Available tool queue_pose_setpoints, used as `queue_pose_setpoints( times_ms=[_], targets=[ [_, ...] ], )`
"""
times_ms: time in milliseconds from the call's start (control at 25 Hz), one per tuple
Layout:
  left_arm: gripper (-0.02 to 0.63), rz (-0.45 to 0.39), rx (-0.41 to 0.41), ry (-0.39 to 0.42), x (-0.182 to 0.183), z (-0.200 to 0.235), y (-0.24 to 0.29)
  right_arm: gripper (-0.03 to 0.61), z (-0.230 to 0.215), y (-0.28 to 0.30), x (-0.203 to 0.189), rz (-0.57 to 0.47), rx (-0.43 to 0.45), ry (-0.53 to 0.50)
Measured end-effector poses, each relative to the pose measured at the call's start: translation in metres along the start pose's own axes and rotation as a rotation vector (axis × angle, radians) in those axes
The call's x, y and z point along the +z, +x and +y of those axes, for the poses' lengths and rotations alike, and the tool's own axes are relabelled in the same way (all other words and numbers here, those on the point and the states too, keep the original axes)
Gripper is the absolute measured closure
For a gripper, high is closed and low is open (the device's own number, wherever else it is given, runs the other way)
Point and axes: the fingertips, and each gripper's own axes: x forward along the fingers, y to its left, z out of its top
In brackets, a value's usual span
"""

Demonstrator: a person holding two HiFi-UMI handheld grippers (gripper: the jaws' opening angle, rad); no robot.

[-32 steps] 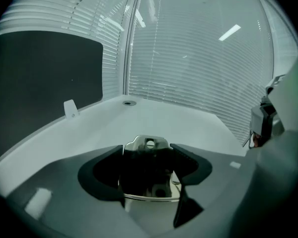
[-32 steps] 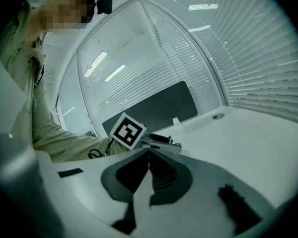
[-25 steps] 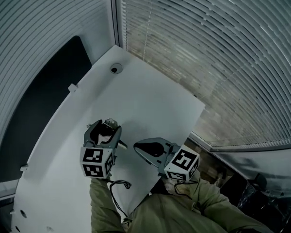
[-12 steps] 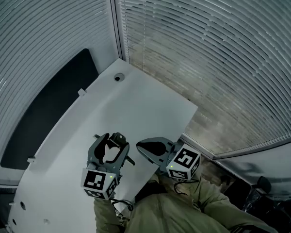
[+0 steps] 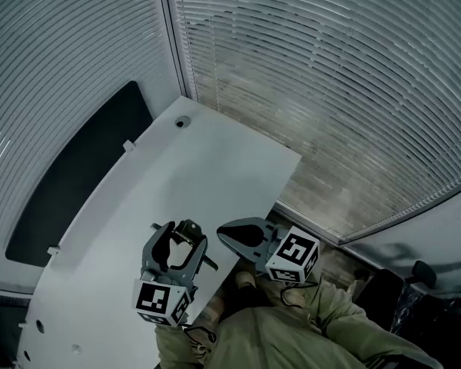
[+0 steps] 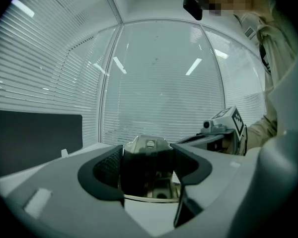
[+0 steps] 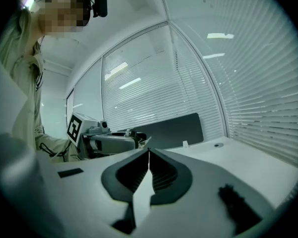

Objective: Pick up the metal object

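The metal object (image 6: 148,144), a small grey block with a round hole in its top, sits between the dark pads of my left gripper (image 6: 147,158), which is shut on it. In the head view the left gripper (image 5: 180,238) hangs over the near end of the white table (image 5: 215,167), with the metal object (image 5: 189,228) showing between its jaws. My right gripper (image 5: 224,232) is just to its right at the table's edge, its jaws shut with nothing in them. The right gripper view shows those shut tips (image 7: 149,150) and the left gripper (image 7: 111,141) beyond.
A dark panel (image 5: 69,183) runs along the table's left side. A round cable hole (image 5: 182,121) sits at the far corner. Windows with blinds (image 5: 330,91) close in the back and right. The person's sleeves fill the lower edge.
My left gripper, with the metal object still in its jaws, has drawn back toward the table's near edge. The right gripper has stayed where it was, shut.
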Motion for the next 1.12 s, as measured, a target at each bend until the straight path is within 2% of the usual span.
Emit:
queue_pose_setpoints(
  times_ms=[200,440,720,1000,1120],
  targets=[
    [0.310,-0.041,-0.045,0.017,0.001,-0.029,-0.038,0.574,0.041,-0.019,0.000,-0.031,-0.057,-0.033],
    [0.310,-0.064,-0.099,0.040,-0.007,-0.073,-0.104,0.574,0.113,-0.046,-0.007,-0.073,-0.112,-0.065],
    [0.310,-0.089,-0.121,0.046,-0.013,-0.117,-0.168,0.574,0.188,-0.075,-0.017,-0.088,-0.136,-0.099],
    [0.310,-0.119,-0.128,0.064,-0.001,-0.142,-0.191,0.575,0.212,-0.096,-0.005,-0.108,-0.134,-0.128],
    [0.310,-0.117,-0.107,0.061,0.001,-0.148,-0.198,0.575,0.218,-0.101,-0.005,-0.112,-0.115,-0.128]
  ],
)
